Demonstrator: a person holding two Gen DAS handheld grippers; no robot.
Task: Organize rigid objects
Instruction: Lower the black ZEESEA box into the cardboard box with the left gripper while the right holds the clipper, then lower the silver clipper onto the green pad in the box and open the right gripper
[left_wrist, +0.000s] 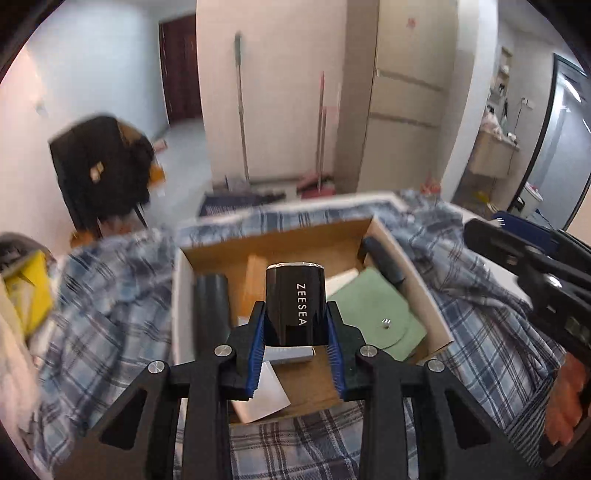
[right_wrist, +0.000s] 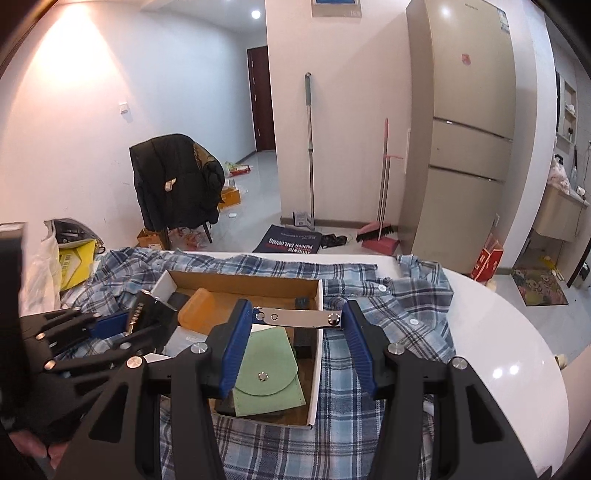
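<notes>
The cardboard box (right_wrist: 320, 295) is standing open-topped on the plaid shirt (right_wrist: 391, 295), but a green pouch (right_wrist: 267, 373), an orange block (right_wrist: 197, 308) and dark pieces are crowding its floor. The counter (right_wrist: 509, 350) is lying bare along its right edge. Bags (right_wrist: 70, 258) are blocking the left edge.

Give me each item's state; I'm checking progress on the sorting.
left gripper: shut on black ZEESEA case, above the box.
right gripper: shut on flat metal piece.
cardboard box: open, partly filled.
green pouch: snapped shut, lying in box.
</notes>
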